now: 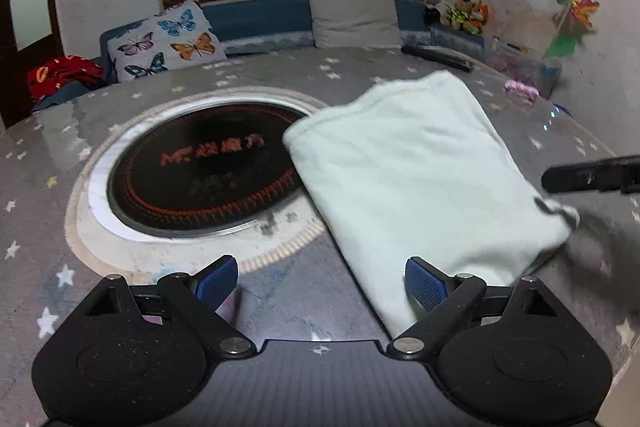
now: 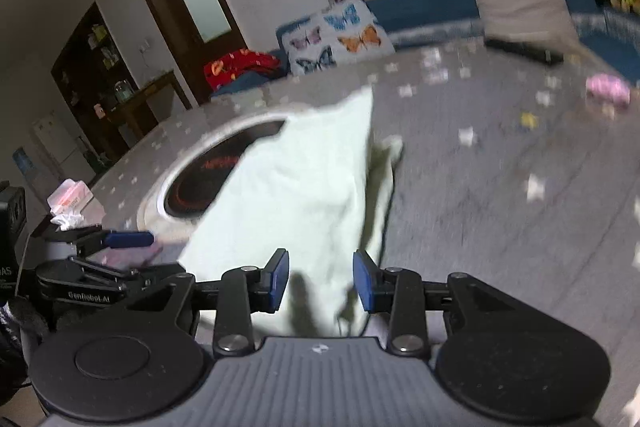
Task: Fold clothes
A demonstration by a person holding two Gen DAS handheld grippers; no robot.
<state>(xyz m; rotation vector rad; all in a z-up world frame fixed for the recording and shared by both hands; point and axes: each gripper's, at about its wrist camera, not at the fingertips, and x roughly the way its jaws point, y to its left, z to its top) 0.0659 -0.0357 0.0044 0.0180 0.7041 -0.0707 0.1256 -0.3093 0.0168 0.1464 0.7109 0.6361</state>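
Landmark: round black hotplate (image 1: 200, 171) sunk in the star-print table (image 1: 280, 75). Far left of it, red cloth (image 1: 60, 75), then butterfly cushion (image 1: 168, 43) behind it. Left gripper (image 1: 320, 285) sits near side of hotplate, jaws wide apart, nothing between them. Pale green folded cloth (image 1: 420, 179) lies flat just right of hotplate, its left edge overlapping the rim. Right gripper (image 2: 320, 281) at cloth's near end, jaws parted, pads off the fabric. Pink object (image 1: 520, 91) far right of hotplate.
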